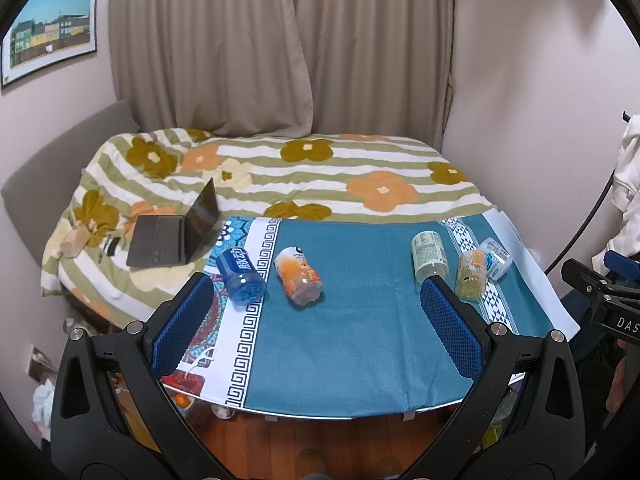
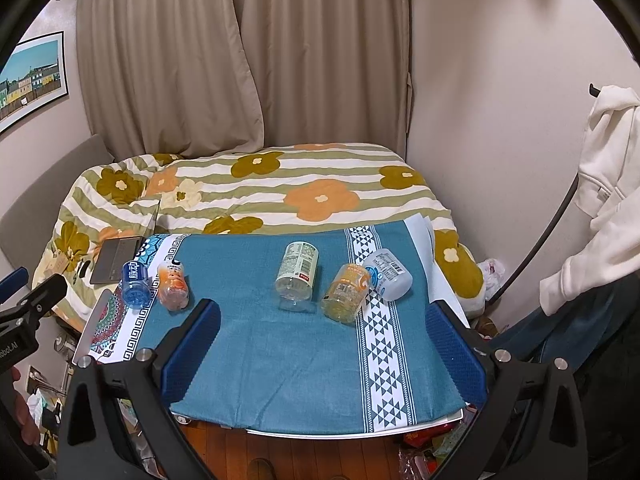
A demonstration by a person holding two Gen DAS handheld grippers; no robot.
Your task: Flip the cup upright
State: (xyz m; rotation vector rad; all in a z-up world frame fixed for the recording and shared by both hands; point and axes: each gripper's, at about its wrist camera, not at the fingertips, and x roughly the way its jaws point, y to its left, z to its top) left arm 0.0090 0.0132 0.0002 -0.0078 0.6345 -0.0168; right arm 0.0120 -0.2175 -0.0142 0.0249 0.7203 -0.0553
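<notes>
Blue-padded left gripper (image 1: 316,312) and right gripper (image 2: 322,340) both gape empty, so we judge reaching the toppled orange-labelled plastic cup (image 1: 298,276), frame centre, comes next.

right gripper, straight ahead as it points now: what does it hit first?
Probably the green-labelled cup, lying on its side roughly centred ahead of the open right gripper. The orange-yellow cup lies just right of it. Depth is unclear; a low path could meet the tablecloth first.

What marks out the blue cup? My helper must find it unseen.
Start at the teal tablecloth by the bed. On its left patterned border, near the laptop, lies the blue cup on its side. Its orange neighbour lacks its blue tint and white lettering.
</notes>
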